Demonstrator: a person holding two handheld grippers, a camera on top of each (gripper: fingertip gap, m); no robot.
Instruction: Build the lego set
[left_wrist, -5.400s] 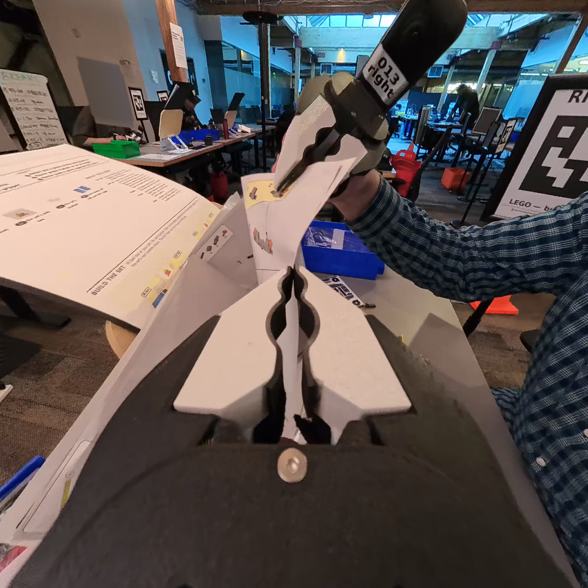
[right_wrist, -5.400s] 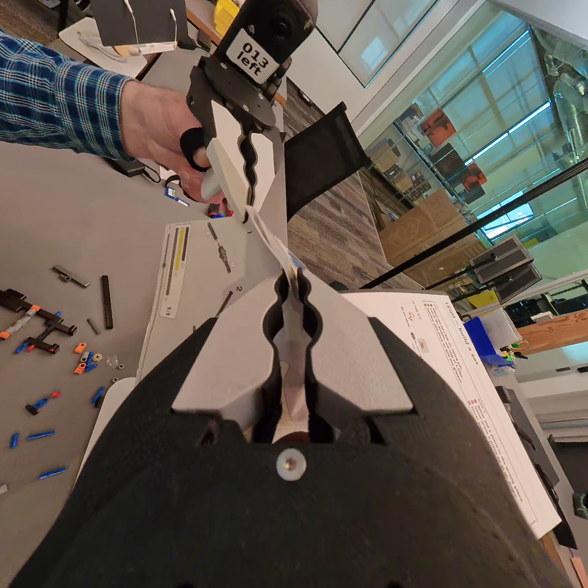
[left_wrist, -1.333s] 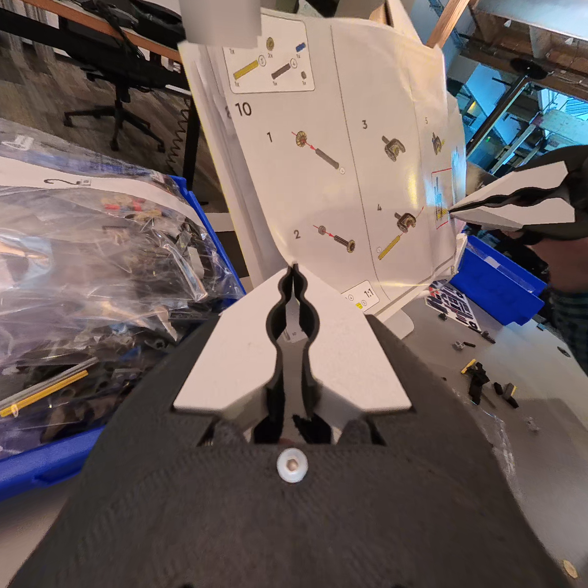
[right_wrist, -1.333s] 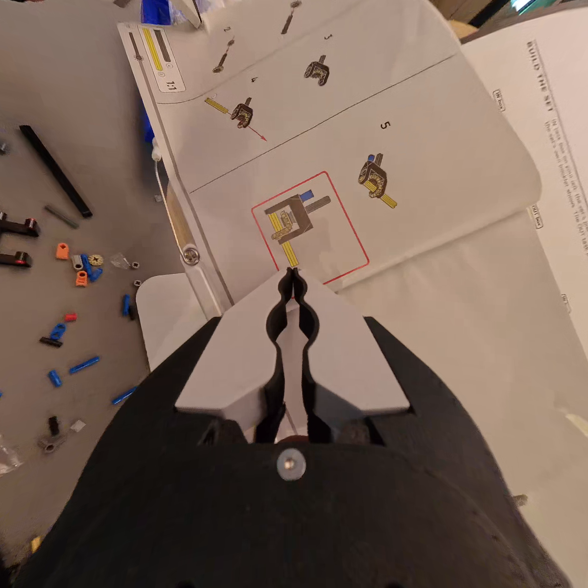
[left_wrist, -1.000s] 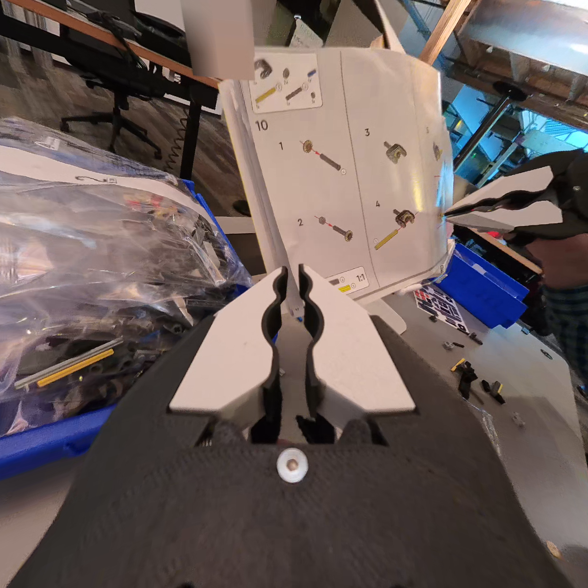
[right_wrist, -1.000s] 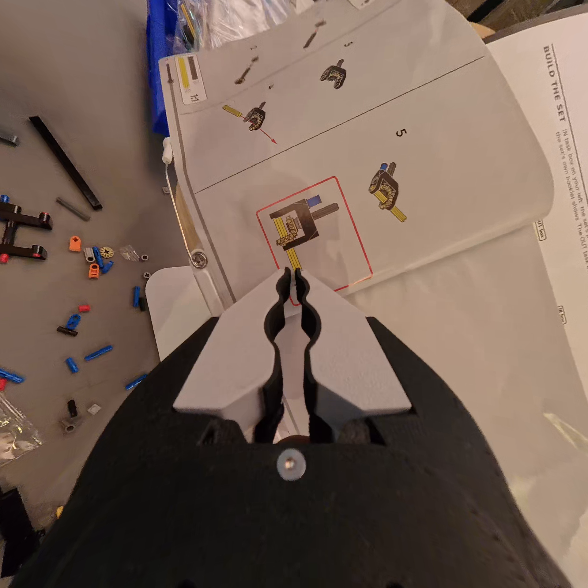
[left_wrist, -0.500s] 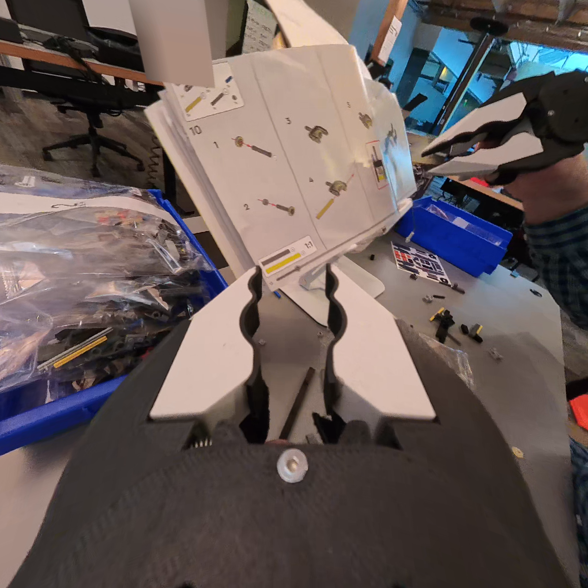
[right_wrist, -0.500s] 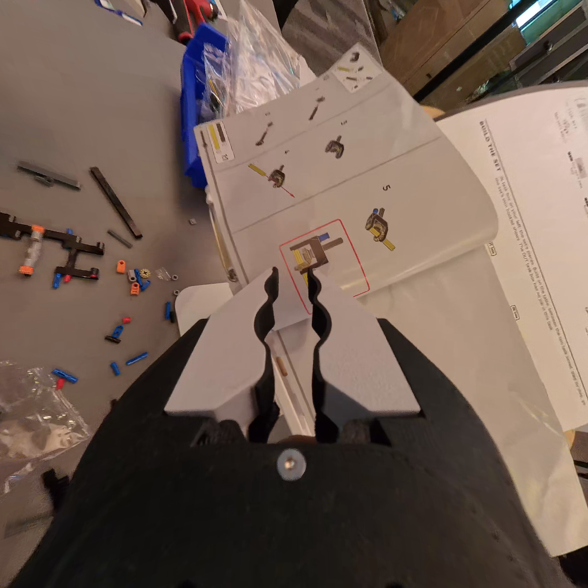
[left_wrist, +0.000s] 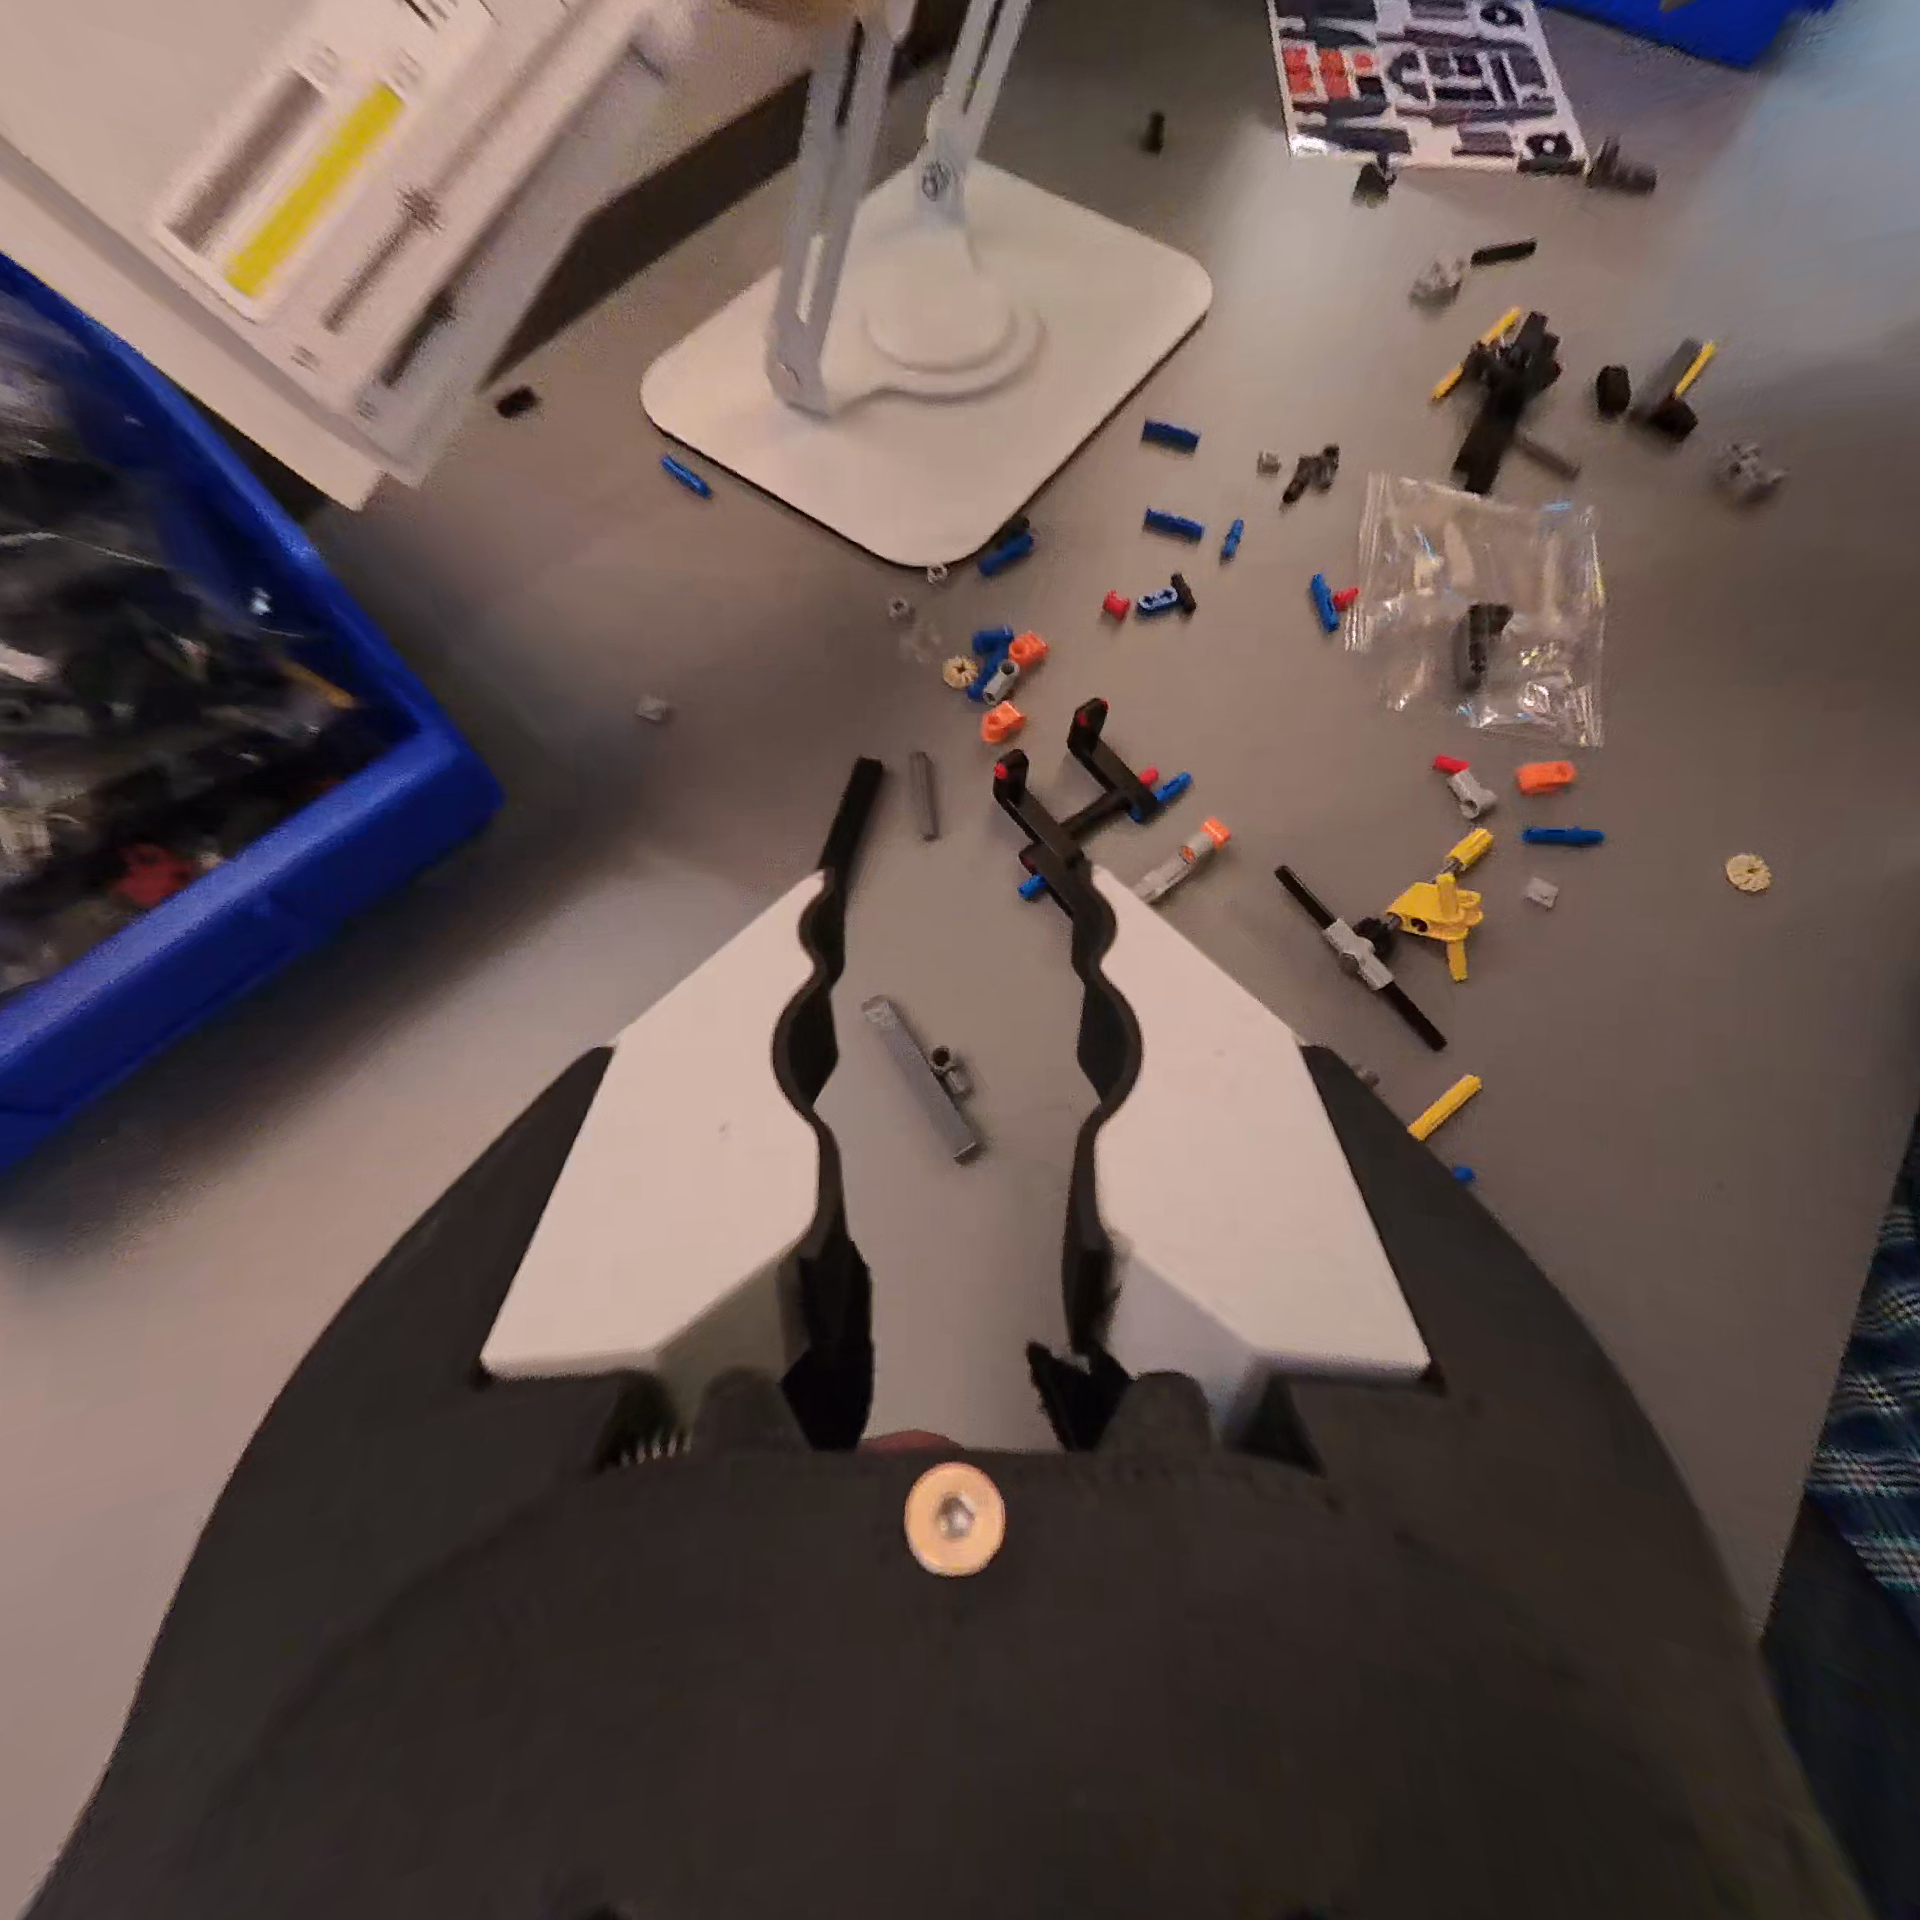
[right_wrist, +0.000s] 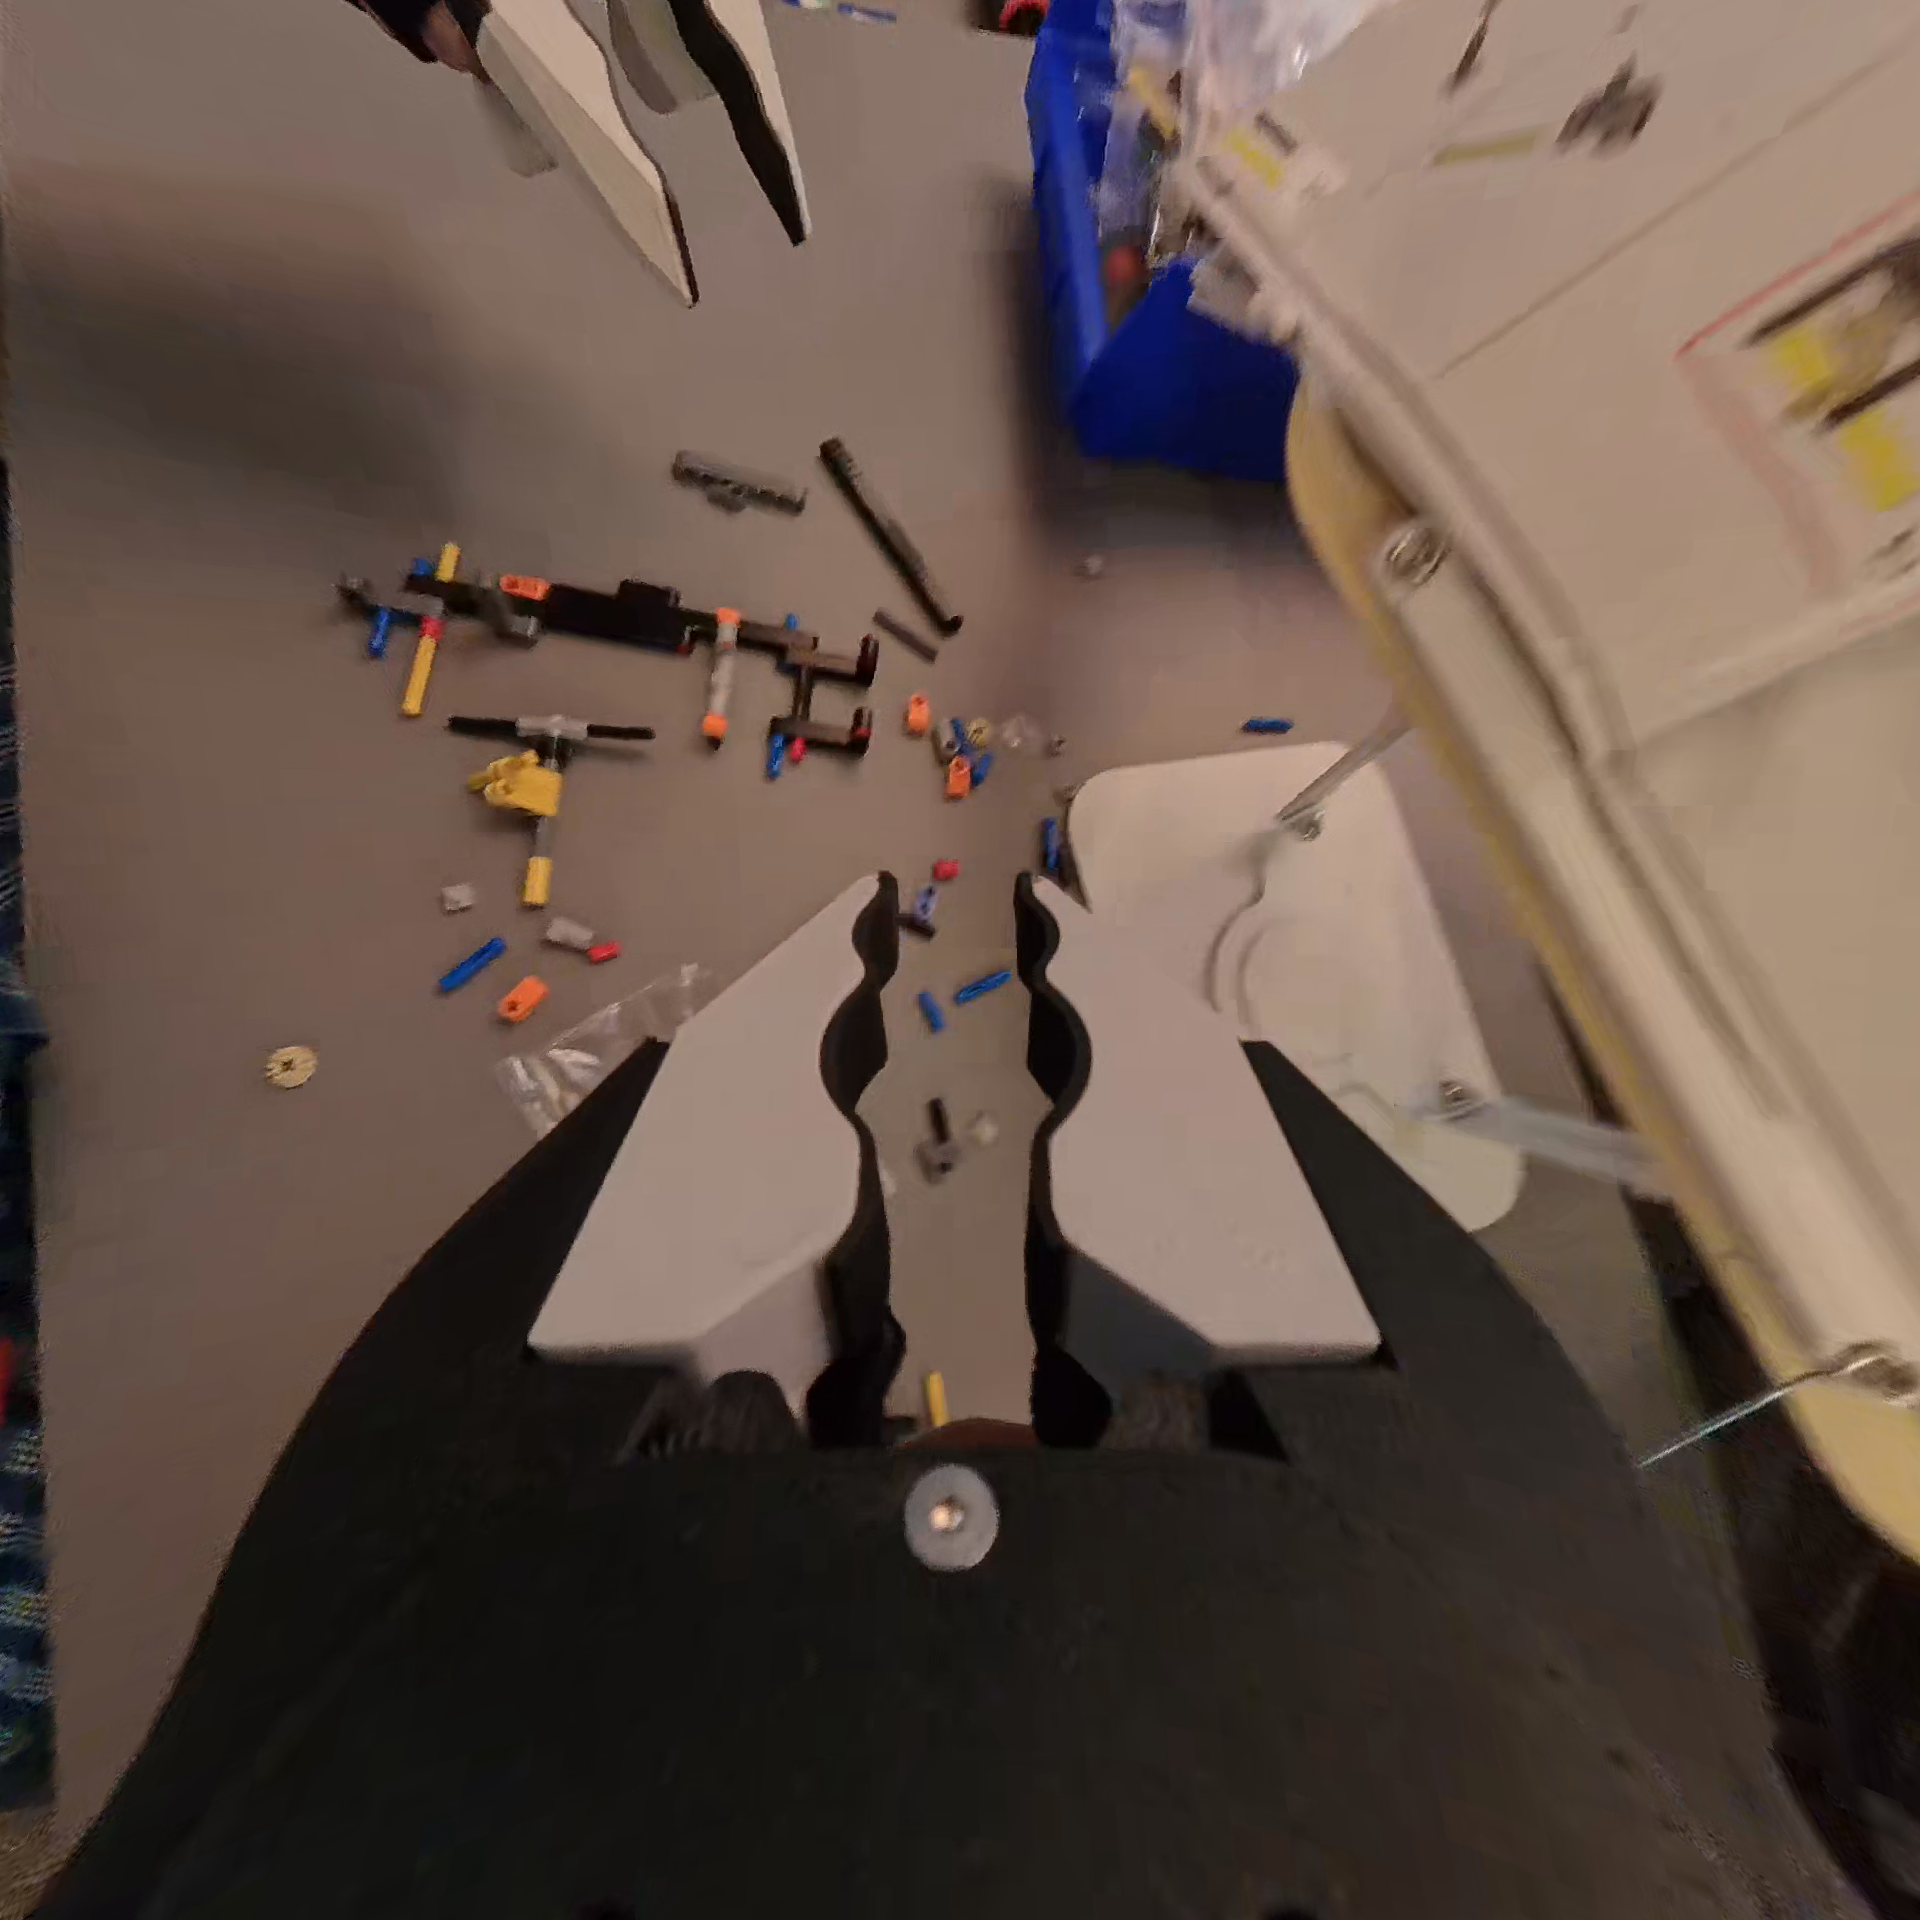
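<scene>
Lego parts are seen scattered over a grey table (left_wrist: 623, 623) in the left wrist view. A black frame sub-assembly (left_wrist: 1070, 800) with red pins lies just beyond the tips of the left gripper (left_wrist: 956, 883), whose jaws are spread wide with nothing held. A flat grey beam (left_wrist: 923, 1075) is seen on the table between the two fingers, and a long black axle (left_wrist: 852, 805) lies beside the left fingertip. A yellow joint on a black axle (left_wrist: 1392, 930) is noted to the right, near a clear plastic bag (left_wrist: 1481, 603). Small blue, orange and red pins are strewn between them. A white stand base (left_wrist: 1091, 343) sits behind the parts; a blurred instruction booklet (left_wrist: 260, 187) is propped above it. A blue bin (left_wrist: 312, 883) of bagged parts is at left, a sticker sheet (left_wrist: 1429, 83) at top right.

In the right wrist view, the right gripper (right_wrist: 951, 883) is seen partly open and empty, above small blue pins (right_wrist: 982, 985). The black frame sub-assembly (right_wrist: 644, 613) is recorded as a long build lying well ahead on the table (right_wrist: 260, 364), with the yellow joint (right_wrist: 520, 784) near it. The left gripper (right_wrist: 743, 270) shows at the top edge, jaws apart. The stand base (right_wrist: 1299, 935), booklet (right_wrist: 1662, 416) and blue bin (right_wrist: 1164, 384) are at right, motion-blurred.
</scene>
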